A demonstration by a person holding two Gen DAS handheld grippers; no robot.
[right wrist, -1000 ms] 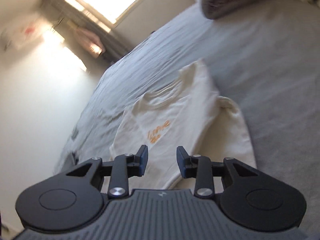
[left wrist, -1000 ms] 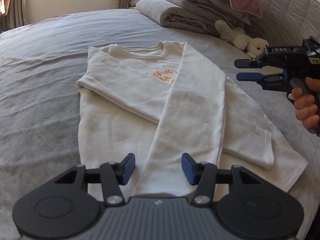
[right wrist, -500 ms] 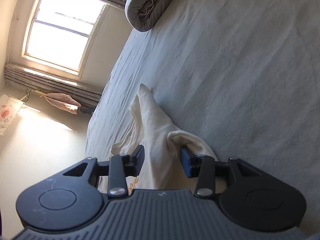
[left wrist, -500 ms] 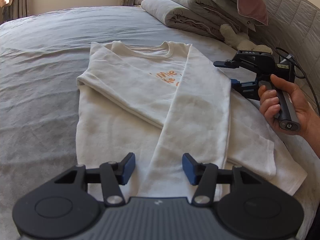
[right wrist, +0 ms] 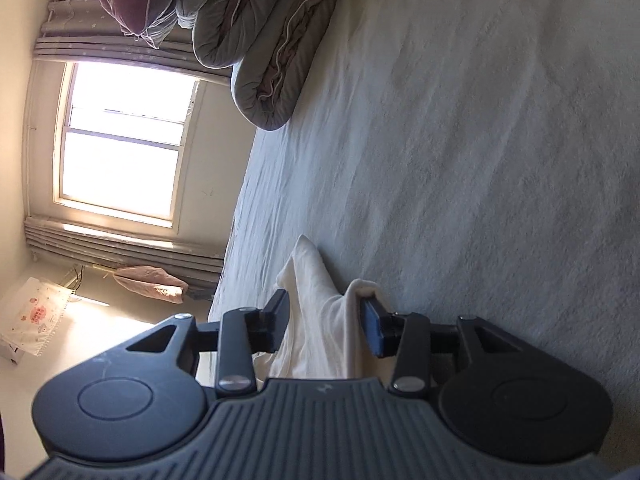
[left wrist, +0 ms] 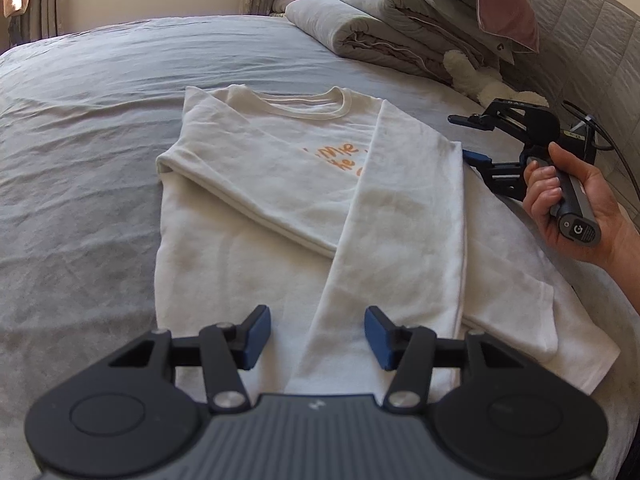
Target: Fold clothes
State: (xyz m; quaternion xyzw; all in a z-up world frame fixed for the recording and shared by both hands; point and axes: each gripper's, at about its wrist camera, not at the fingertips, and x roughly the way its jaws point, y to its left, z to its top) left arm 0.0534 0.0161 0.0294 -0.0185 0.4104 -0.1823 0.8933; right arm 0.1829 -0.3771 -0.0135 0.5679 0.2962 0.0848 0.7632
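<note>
Right hand-held gripper [left wrist: 466, 138] now lower, astride sweatshirt [left wrist: 280, 208] edge, beside open bedsheet [left wrist: 80, 160].

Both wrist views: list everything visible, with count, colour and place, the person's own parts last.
sweatshirt: one, cream, orange lettering, flat on bed, sleeves crossed
bed sheet: one, grey, under sweatshirt
folded duvets: stack, grey and mauve, at headboard
plush toy: one, white, beside duvets
window: one, bright, curtained
left gripper: black, blue pads, jaws open over hem
right gripper: black, jaws open around the shoulder fold
right hand: one, holding gripper handle
</note>
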